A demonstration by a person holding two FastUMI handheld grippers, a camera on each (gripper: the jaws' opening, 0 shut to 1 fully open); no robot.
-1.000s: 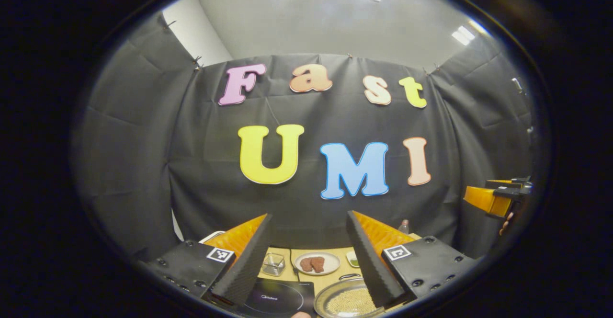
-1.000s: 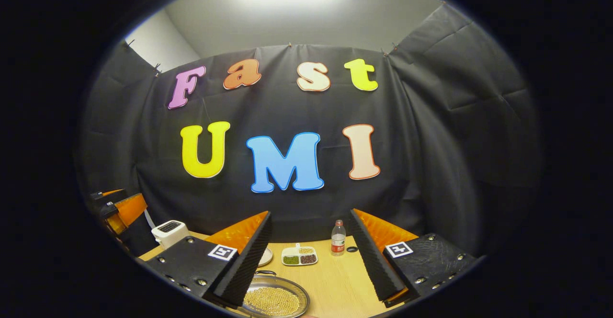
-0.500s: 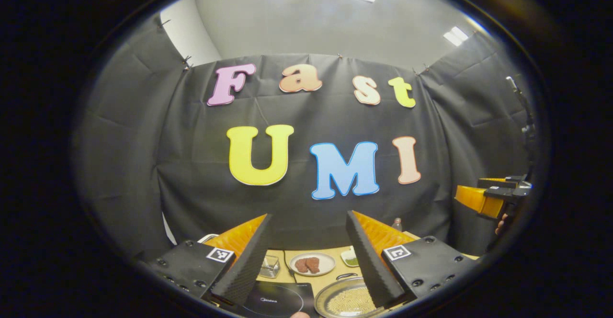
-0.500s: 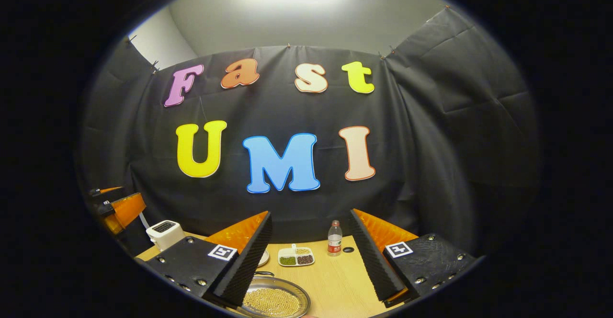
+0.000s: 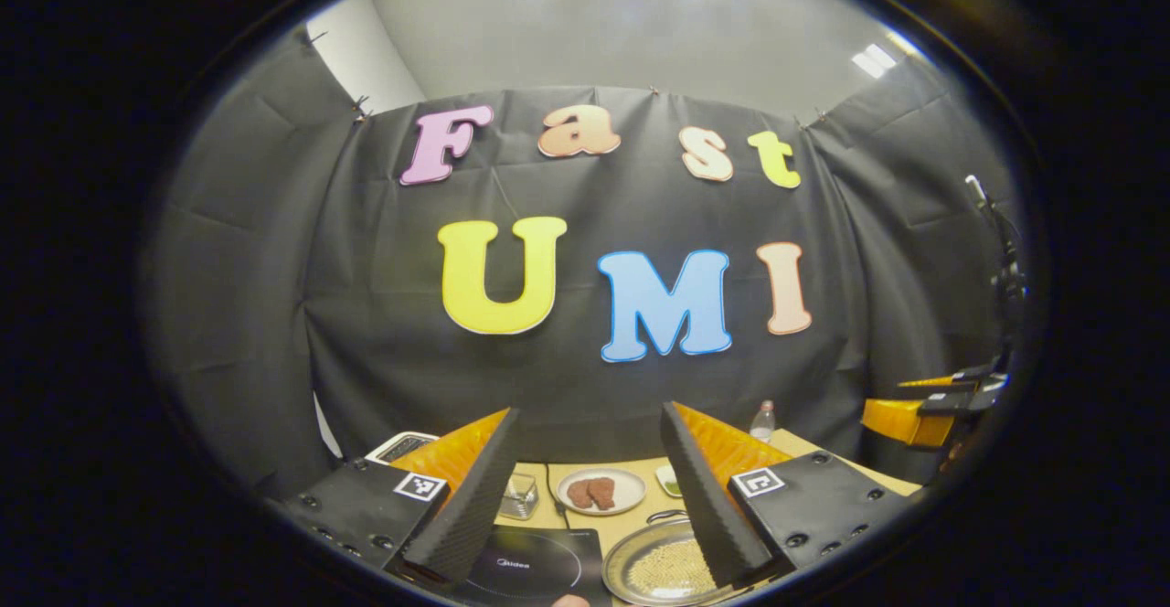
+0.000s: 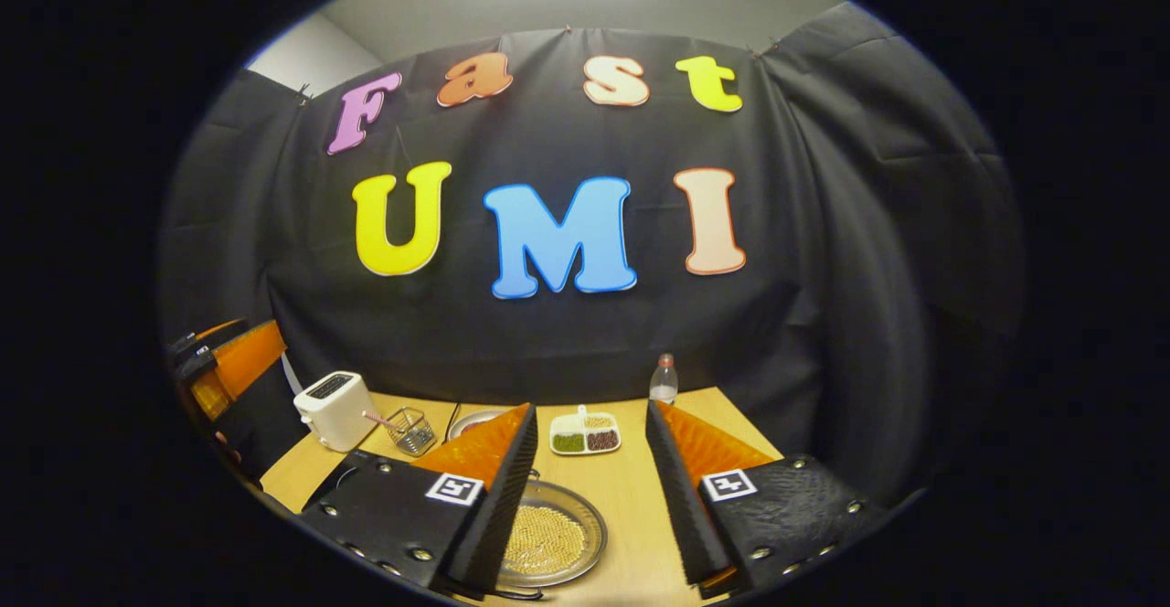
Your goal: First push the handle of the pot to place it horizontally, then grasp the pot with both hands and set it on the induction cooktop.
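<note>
The pot (image 6: pixel 548 538) is a shallow metal pan of pale yellow grains on the wooden table (image 6: pixel 631 506), below and between my right gripper's fingers. One thin loop handle (image 6: pixel 533 476) sits on its far rim. In the left gripper view the pot (image 5: pixel 658 570) lies just right of the black induction cooktop (image 5: pixel 530 570). My left gripper (image 5: pixel 590 409) hangs open above both, holding nothing. My right gripper (image 6: pixel 590 406) is open and high over the pot, touching nothing. The other gripper appears at each view's edge: the right gripper (image 5: pixel 923 406) and the left gripper (image 6: pixel 224 365).
Behind the pot stand a white toaster (image 6: pixel 334 409), a small wire basket (image 6: pixel 409 431), a plate of brown meat (image 5: pixel 599 491), a divided dish of beans (image 6: pixel 585 433) and a water bottle (image 6: pixel 664 378). A cable runs back from the cooktop. Bare wood lies right of the pot.
The right gripper has tipped down toward the table, so much more tabletop and the toaster show; its fingers stand slightly closer together. The left gripper has tilted down a little.
</note>
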